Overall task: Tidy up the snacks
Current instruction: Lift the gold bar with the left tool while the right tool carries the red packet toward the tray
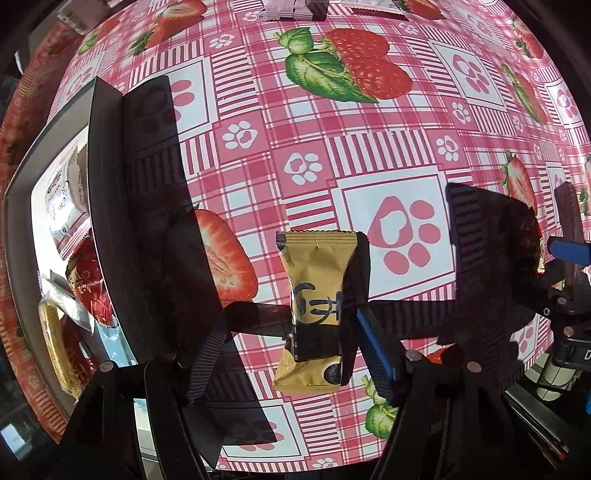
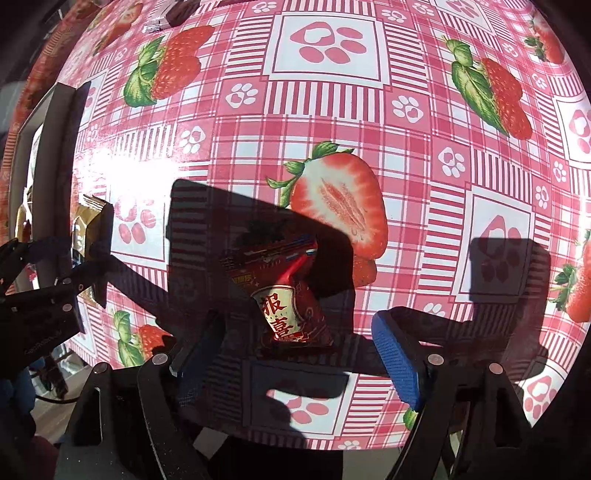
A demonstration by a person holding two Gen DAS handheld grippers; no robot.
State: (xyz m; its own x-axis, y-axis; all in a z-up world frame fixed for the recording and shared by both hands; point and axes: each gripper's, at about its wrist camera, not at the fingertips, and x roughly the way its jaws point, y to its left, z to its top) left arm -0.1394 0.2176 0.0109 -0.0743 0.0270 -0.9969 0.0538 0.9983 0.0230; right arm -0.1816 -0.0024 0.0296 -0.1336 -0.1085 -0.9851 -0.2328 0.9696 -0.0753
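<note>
**Two open grippers above two snack packets**

Blue-padded fingers of the left gripper stand nearest the lens, spread wide and pointing down at the bench, which is covered by a pink checked cloth printed with strawberries and paw marks. Between them, touched by neither pad, a gold snack packet lies flat on the cloth with its dark band toward the camera. At the left edge sits a dark-walled box holding several wrapped snacks, among them a red packet and a yellow one. More wrappers lie at the far edge of the bench. The right gripper shows at the right border.

In the right wrist view, the right gripper also stands open, its fingers wide apart. A red snack packet with gold lettering lies on the cloth between them, mostly in the gripper's shadow, with no pad touching it. At the left of this view the left gripper appears with the gold snack packet beside the box.
</note>
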